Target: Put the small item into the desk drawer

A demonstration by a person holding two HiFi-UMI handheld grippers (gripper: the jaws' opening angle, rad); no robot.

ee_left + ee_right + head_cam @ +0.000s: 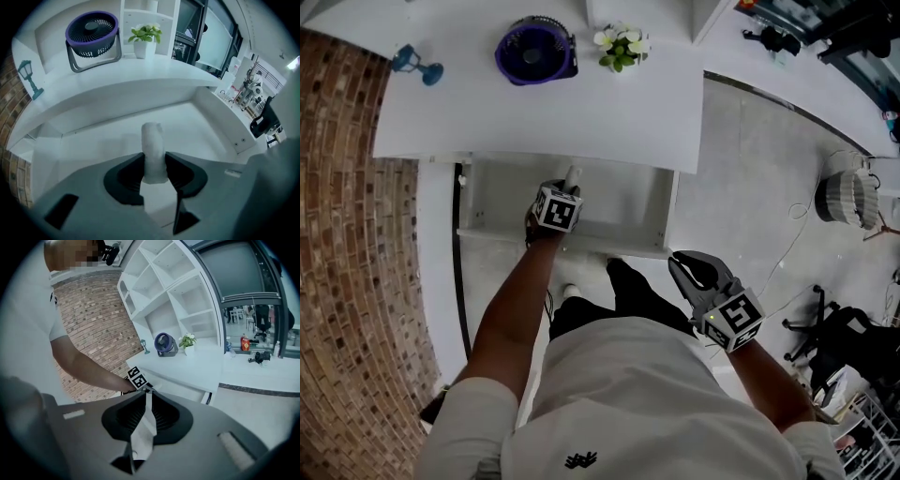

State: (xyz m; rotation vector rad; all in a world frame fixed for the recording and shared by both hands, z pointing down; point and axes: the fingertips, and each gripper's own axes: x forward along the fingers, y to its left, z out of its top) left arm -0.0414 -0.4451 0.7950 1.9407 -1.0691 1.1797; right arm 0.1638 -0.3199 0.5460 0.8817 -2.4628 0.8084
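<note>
Head view: the left gripper [569, 187] hangs over the open white drawer [497, 202] under the white table [534, 122]. The right gripper [682, 264] is by the person's hip. Left gripper view: its jaws pinch a small white cylindrical item [153, 150] above the drawer floor. Right gripper view: jaws pressed together, empty.
</note>
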